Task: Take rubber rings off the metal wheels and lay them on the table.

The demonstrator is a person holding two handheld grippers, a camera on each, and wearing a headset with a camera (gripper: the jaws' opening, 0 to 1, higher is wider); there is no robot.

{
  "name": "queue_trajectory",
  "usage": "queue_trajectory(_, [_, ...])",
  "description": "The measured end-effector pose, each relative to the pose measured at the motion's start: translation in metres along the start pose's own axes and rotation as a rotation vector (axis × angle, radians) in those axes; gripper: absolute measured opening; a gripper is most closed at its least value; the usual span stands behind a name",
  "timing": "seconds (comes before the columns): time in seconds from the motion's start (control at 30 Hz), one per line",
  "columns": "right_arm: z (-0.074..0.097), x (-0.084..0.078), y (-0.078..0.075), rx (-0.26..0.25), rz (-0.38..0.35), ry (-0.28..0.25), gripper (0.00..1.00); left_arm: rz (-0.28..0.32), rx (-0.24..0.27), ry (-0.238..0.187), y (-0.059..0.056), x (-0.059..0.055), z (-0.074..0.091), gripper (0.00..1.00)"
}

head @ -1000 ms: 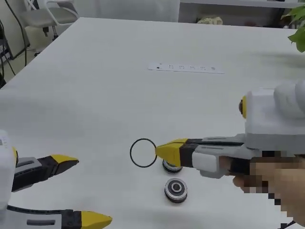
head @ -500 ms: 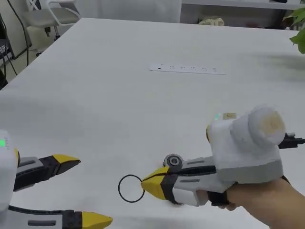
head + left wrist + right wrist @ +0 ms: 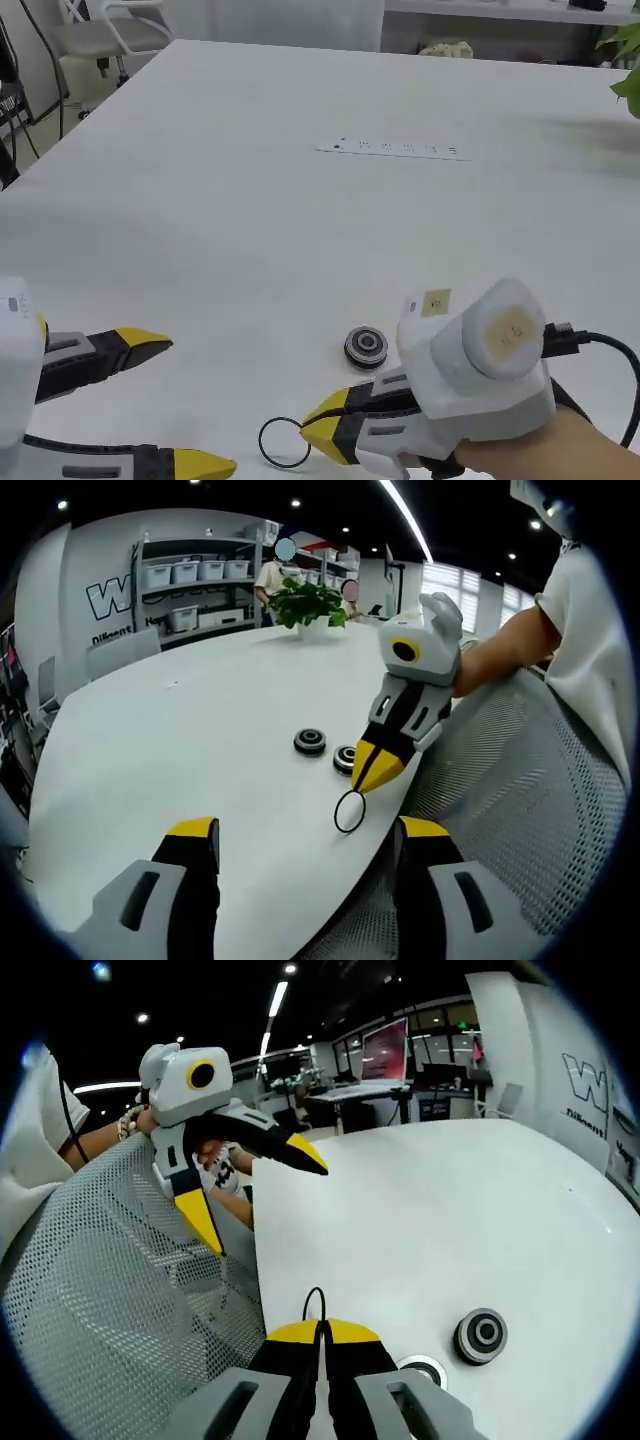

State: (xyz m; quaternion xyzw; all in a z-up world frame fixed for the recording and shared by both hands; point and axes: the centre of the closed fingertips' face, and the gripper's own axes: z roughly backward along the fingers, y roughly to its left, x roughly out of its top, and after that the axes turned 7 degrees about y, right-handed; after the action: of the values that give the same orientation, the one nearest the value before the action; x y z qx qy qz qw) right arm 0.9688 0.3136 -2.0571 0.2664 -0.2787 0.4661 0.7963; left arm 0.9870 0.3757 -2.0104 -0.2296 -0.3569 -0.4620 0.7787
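Ring [image 3: 261, 442] in right hand-held gripper [image 3: 305, 426]

- Seen from my head, the surface [image 3: 250, 180] is evenly bright and matte white, lit from overhead.
- My right tongs [image 3: 306, 428] cast only a faint, soft-edged shadow by the surface's near edge.
- The thin rubber ring [image 3: 260, 442] pinched in them reads crisp black against the white.
- Both gripper views bend strongly toward their edges. The surface's edge curves, and a ceiling strip light [image 3: 405, 520] blazes against a dark ceiling.
- In the left gripper view, my left tongs [image 3: 305, 832] look soft, being close to the lens.
- Far shelving there is dimmer and hazy.
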Motion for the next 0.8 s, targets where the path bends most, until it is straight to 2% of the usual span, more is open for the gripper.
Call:
queue_trajectory(0.47, [-0.004,-0.009,-0.007,-0.028,-0.004,0.028,0.00,0.000,-0.005,0.003,-0.001,-0.001,0.000,0.68])
queue_trajectory(0.8, [-0.002,-0.007,-0.014,-0.054,-0.015,0.016,0.00,0.001,-0.004,0.008,-0.001,-0.002,0.000,0.68])
